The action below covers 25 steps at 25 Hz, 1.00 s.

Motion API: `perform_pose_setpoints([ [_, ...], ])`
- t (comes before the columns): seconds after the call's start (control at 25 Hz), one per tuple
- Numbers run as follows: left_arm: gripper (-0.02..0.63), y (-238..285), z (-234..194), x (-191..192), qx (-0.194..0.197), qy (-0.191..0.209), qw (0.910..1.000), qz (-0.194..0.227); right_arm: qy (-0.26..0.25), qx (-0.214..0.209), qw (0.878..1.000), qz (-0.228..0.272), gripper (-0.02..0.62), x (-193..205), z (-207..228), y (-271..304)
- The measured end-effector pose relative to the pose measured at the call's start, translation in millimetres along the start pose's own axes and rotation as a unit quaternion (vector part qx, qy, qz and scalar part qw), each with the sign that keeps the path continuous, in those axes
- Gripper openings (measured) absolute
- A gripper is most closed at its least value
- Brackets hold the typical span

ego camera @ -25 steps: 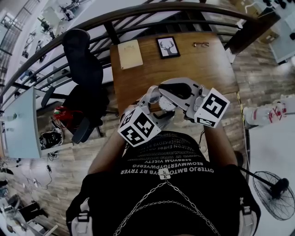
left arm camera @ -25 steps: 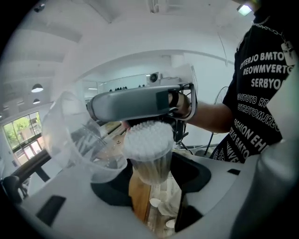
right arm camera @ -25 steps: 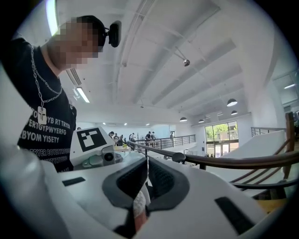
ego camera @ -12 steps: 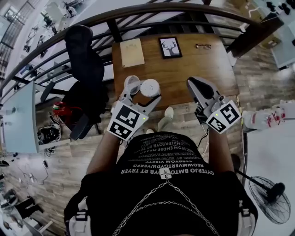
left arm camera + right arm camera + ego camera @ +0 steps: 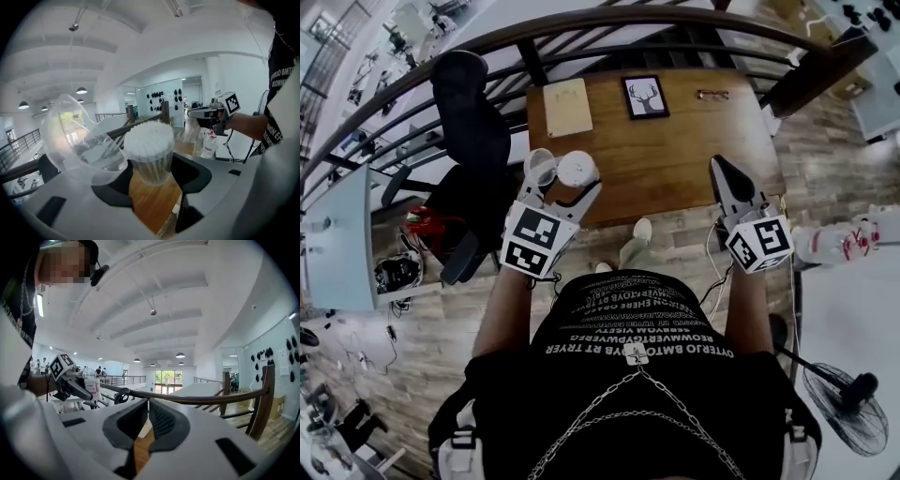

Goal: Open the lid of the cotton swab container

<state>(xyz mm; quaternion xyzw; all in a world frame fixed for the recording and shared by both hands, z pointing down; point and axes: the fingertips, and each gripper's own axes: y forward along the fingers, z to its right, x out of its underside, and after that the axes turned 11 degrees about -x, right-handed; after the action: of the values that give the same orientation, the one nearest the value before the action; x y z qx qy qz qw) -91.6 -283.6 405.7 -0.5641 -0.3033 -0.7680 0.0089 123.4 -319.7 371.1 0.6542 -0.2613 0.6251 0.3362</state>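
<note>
The cotton swab container [image 5: 577, 172] is up in the air, clamped between the wide-set jaws of the left gripper [image 5: 563, 190], hanging over the near left edge of the table [image 5: 694, 141]. And the lid [image 5: 541, 169] is off the mouth! It's swung out to the left of the body, and the packed white cotton swabs [image 5: 149, 139] stand bare at the top.

What changed: a second ago both grippers were bunched together near the person's chest, the right one right over the container. Now they've split wide. The left has carried the container out to the left, and the right gripper [image 5: 719, 167] has peeled away to the table's near right edge, jaws pressed together on nothing. That reads as the job done: lid open, the opening claw backed off.

Farther off on the table sit a notepad [image 5: 567, 108], a framed deer picture [image 5: 645, 96] and a pair of glasses [image 5: 709, 92], none of them in play.

Hard to make out: the join between lid and body. The clear lid [image 5: 79, 136] covers the left pad's contact in the left gripper view, and from the head view the jaws hide the container's lower body.
</note>
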Motion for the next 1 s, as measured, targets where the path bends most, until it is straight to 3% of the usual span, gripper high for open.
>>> perform_pose_setpoints([
  [0.28, 0.272, -1.2, -17.6, -0.1, -0.025, -0.013, 0.9996, 0.006, 0.011, 0.025, 1.000, 0.001, 0.021, 4.1, 11.1, -12.2],
  [0.64, 0.272, -5.0, -19.6, -7.4, -0.031, -0.022, 0.9991, 0.020, 0.008, 0.018, 1.000, -0.004, 0.014, 0.6, 5.8, -11.3],
  [1.0, 0.272, -16.2, -27.1, -17.3, -0.055, -0.026, 0.9955, 0.072, 0.004, 0.007, 1.000, -0.010, 0.014, -0.3, -3.1, -2.6],
])
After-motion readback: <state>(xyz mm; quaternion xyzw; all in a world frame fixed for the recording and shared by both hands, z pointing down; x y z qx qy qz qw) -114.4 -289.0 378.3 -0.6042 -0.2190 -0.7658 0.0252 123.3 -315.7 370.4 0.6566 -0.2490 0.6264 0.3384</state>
